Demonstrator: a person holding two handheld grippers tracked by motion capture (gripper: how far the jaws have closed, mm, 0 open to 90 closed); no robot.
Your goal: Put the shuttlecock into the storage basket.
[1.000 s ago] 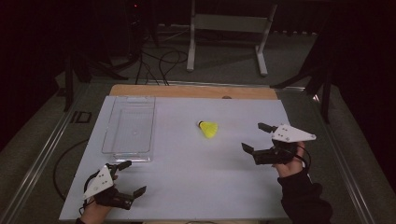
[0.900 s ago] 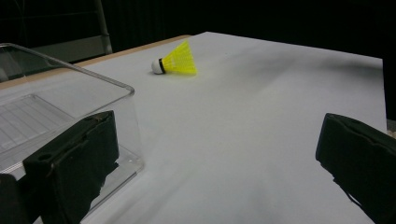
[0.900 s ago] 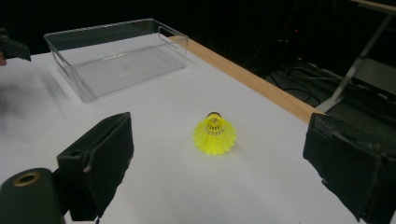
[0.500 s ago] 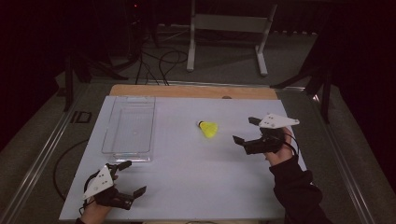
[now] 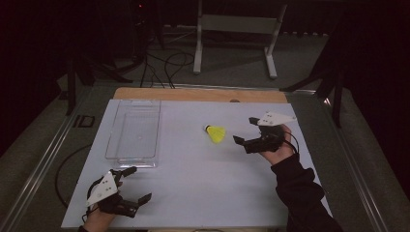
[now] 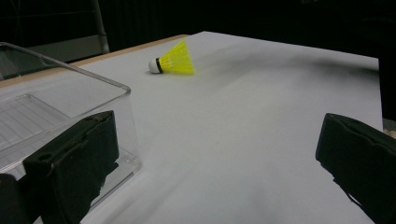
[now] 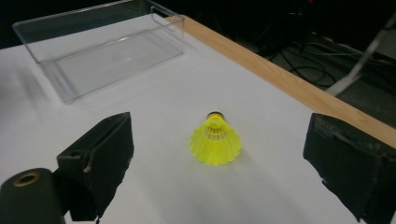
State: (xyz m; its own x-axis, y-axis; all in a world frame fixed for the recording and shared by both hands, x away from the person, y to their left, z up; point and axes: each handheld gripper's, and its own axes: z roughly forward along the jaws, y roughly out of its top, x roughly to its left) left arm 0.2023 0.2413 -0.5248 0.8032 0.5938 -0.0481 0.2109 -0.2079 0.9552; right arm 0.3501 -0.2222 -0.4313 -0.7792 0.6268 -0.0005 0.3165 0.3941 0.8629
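Tray: we see a clear plastic tray (image 5: 134, 133) at about ten o'clock on the white table (image 5: 193, 193), long side running away from us; we find nothing inside it (the ribbed floor shows straight through the walls).
Tray, close up: in the left gripper view its near corner (image 6: 70, 93) stands just beyond the left-hand jaw; in the right gripper view the tray (image 7: 102, 46) lies well beyond the shuttlecock, at eleven o'clock.
Shuttlecock: we see a yellow shuttlecock (image 5: 215, 133) lying on its side on the bare table, a little to two o'clock of centre and well apart from the tray; its white cork points toward eleven o'clock.
Right gripper: the right gripper (image 5: 245, 133) sits just at three o'clock of the shuttlecock, not touching it, jaws spread wide; in its own view the shuttlecock (image 7: 215, 140) lies between and beyond the two jaws, skirt facing us.
Left gripper: the left gripper (image 5: 136, 184) rests at seven o'clock near the table's front edge, jaws wide and holding nothing; its view shows the shuttlecock (image 6: 173, 61) far off at twelve o'clock.
Table edge: a wooden strip (image 5: 200, 95) runs along the far side.
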